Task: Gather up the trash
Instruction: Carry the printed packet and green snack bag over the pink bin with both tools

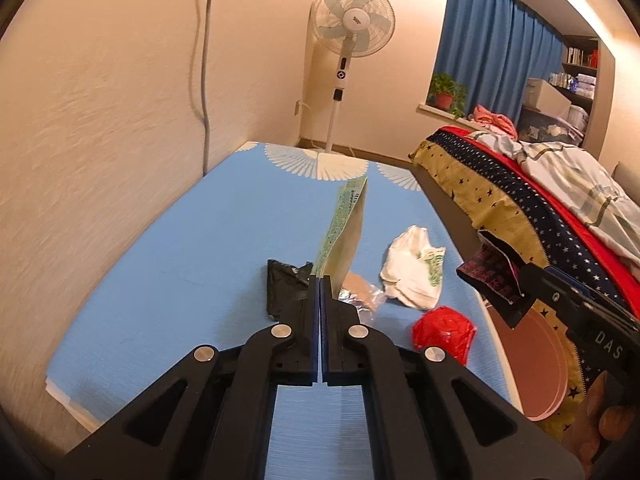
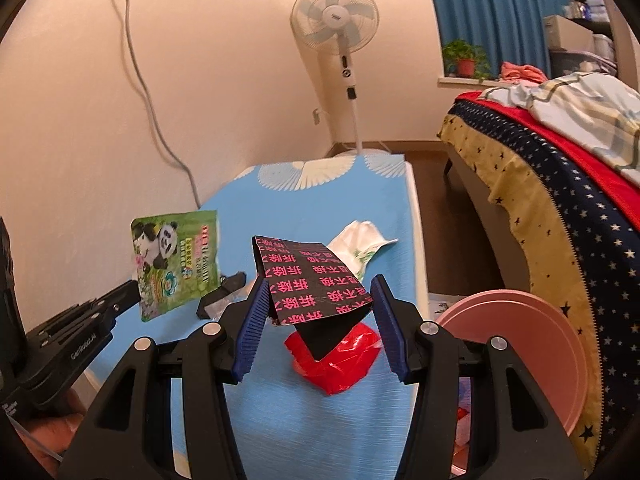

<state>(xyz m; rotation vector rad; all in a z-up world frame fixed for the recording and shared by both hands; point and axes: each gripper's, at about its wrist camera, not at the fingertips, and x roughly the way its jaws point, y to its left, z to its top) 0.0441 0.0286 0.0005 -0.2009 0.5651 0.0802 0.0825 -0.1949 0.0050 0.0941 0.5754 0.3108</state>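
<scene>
My left gripper is shut on a green panda pouch and holds it up above the blue table; the pouch also shows in the right wrist view. My right gripper is open, with a black packet with pink writing lying between its fingers, touching the left pad. The packet also shows in the left wrist view. On the table lie a red wrapper, a white plastic bag, a black bag and a clear wrapper.
A pink bin stands on the floor right of the table, beside the bed. A standing fan is behind the table's far end. A wall runs along the table's left side.
</scene>
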